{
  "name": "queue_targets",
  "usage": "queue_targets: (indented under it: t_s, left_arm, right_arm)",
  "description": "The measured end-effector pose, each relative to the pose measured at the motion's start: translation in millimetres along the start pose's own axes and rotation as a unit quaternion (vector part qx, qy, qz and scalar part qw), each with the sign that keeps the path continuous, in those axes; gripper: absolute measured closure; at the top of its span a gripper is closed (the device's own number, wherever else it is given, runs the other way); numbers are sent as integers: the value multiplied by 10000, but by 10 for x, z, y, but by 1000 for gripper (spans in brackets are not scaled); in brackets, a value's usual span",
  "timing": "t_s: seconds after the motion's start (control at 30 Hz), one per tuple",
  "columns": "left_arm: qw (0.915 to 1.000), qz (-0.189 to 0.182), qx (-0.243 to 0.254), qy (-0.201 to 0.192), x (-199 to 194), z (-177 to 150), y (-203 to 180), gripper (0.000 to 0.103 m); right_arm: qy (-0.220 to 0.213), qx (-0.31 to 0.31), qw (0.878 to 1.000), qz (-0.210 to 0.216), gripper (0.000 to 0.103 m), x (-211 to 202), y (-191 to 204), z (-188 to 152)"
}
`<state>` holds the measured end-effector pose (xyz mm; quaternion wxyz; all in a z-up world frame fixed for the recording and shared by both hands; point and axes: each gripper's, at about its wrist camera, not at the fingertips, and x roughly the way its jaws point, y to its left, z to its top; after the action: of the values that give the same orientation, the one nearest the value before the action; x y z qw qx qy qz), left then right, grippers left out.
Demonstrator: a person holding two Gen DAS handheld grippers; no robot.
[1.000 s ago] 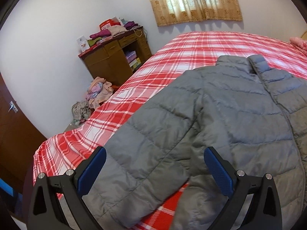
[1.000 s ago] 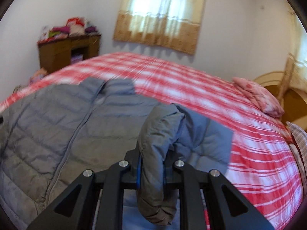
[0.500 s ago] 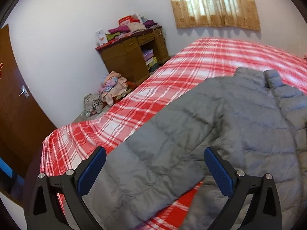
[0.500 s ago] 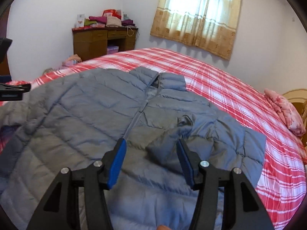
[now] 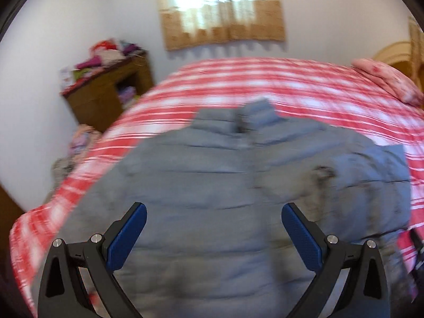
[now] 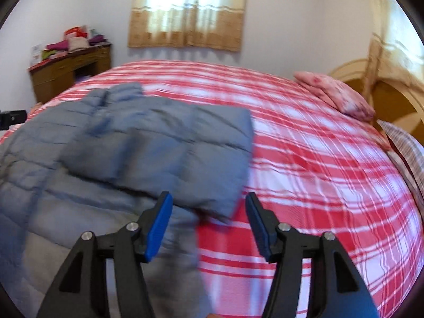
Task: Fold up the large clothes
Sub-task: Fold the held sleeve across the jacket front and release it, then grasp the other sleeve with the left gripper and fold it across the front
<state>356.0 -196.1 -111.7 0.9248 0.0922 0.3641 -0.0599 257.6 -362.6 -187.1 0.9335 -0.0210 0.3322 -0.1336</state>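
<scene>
A grey quilted puffer jacket [image 5: 212,185] lies front up on the red and white plaid bed [image 5: 265,79], collar toward the window. My left gripper [image 5: 214,235] hovers open over its lower body, nothing between the blue pads. In the right wrist view the jacket [image 6: 92,159] has its right sleeve [image 6: 169,153] folded across the chest. My right gripper [image 6: 209,225] stands above the jacket's right edge, its jaws opening with nothing gripped between them; the folded sleeve's corner lies just beyond the tips.
A pink pillow [image 6: 336,95] and a wooden headboard [image 6: 384,90] are at the right. A brown desk [image 6: 69,71] piled with clothes stands by the left wall, under a curtained window [image 6: 188,13]. Loose clothes [image 5: 79,143] lie on the floor beside the bed.
My right gripper let go of the sleeve, which now lies across the jacket, and drew back to the right. My left gripper swung right, from the left sleeve to over the jacket's body.
</scene>
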Motion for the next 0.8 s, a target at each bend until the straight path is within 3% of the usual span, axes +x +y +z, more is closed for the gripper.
queue_targets:
  t_s: [0.07,0.27,0.33,0.37,0.4,0.6,0.8]
  left_arm:
    - [9997,-200,73,113,133,60,-278,1]
    - [9960,-646,421,443,524,157,-970,2]
    - [9940,-844,515,475,611,146,-1093,26]
    - [9923,-961,561,548,612,121,-1124,69]
    - [9894,-1121,602,700,643,108,-1141,97]
    - [9939,-919,599,115,228,135,-790,97]
    - [9979,-319,541,-135,-47,68,-254,97]
  right_arm:
    - [-21,52,9999,-145,26,11,-79,-47]
    - [106,366,9992,-153,26,87,-260,-209]
    - [143,387,9990,-154,25,106,-250,-206]
    - [149,389,9990,-154,23,113,-254,-218]
    - [144,391,9990,-158,21,116,-254,-227]
    - [151,520,9984,-165,17,140,-318,-252]
    - [179,320,9989,-294,17,162,-232,-268]
